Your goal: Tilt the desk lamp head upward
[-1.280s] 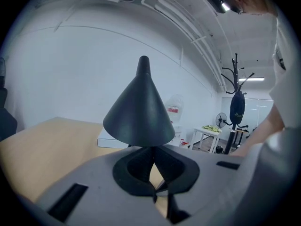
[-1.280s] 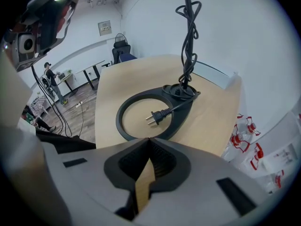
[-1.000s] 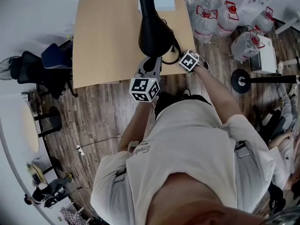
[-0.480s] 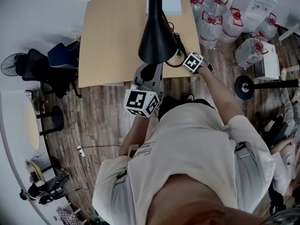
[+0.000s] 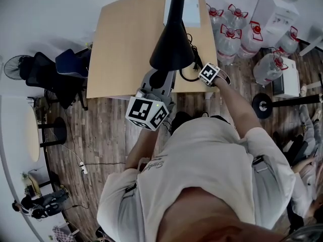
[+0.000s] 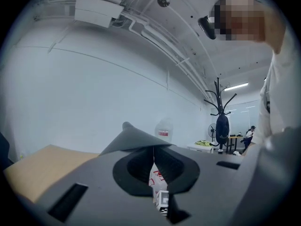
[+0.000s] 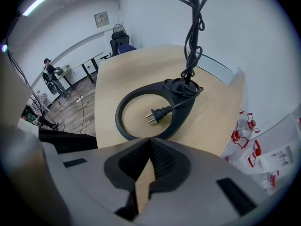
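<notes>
The left gripper [image 6: 151, 147] pinches the lamp head [image 6: 129, 138] by its rim at the jaw tips. A bottle [image 6: 163, 128] stands beyond them, its red label unreadable. The right gripper [image 7: 149, 140] has its jaws pressed together with nothing between them. The lamp base [image 7: 186, 105] lies just beyond their tips.

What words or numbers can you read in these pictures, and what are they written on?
Nothing can be read for sure.
Person's shirt: curly print, too blurred to read.
Water bottles: red labels, too small to read.
Wall sign: too blurred to read.
Marker cube: only black-and-white square patterns, no words.
</notes>
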Demonstrator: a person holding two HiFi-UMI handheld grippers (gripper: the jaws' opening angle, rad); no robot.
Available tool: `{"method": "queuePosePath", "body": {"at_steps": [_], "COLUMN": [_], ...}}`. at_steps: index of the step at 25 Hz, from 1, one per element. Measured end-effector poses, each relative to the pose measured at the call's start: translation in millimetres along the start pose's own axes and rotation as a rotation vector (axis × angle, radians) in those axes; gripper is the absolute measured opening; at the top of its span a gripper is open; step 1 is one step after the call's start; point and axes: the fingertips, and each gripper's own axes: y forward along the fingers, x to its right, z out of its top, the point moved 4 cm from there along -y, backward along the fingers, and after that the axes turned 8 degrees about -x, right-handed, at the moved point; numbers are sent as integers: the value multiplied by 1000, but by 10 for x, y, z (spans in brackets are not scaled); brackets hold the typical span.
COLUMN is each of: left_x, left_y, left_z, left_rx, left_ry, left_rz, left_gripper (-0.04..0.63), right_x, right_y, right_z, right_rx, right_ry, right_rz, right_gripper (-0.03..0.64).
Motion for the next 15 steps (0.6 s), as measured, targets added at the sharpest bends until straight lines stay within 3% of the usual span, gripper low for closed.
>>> {"method": "queuePosePath", "body": {"at_steps": [15], "left_x": [-1], "left_y": [11], "left_z": [655], "left_rx": [80], "left_ry": [12], "left_rz": [-48], "left_gripper": [15], "right_x": [14], "right_y": [-2], "right_z": [10], "right_rx": [-60], "right_ry": [-7], "right_rz": [37], "right_gripper": [-5]}}
